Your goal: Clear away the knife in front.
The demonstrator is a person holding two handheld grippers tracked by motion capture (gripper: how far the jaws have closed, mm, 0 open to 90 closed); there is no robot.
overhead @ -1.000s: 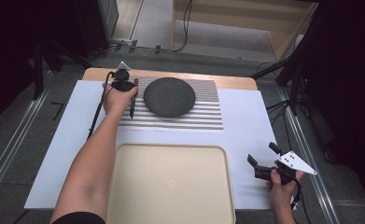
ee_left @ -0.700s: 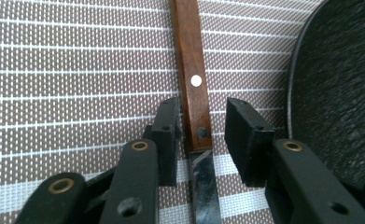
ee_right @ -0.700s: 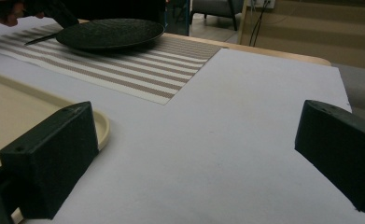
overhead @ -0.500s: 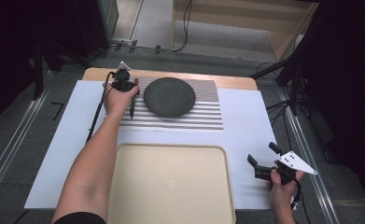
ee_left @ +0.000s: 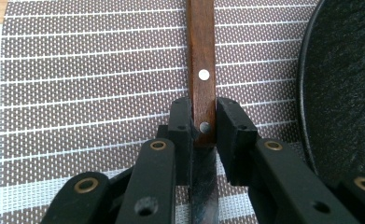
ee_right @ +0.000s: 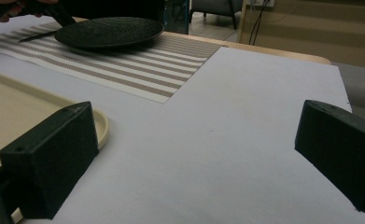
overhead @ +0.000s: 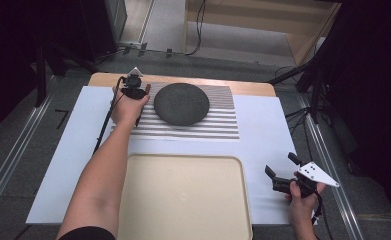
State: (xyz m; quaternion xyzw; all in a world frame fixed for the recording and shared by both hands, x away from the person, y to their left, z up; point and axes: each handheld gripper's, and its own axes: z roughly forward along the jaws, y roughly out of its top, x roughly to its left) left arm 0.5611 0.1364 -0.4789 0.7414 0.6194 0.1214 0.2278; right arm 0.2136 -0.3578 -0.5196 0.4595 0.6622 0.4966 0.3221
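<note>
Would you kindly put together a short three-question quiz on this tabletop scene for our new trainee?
1. True or false: the left gripper is shut on the wooden handle of the knife.
2. Multiple choice: the dark round plate rests on (A) the beige tray, (B) the striped placemat, (C) the bare white table cover.
3. Fill in: the right gripper, near the tray's right edge, has its jaws ____.

Key: 1 true; 2 B; 3 open, with nothing between them.
</note>
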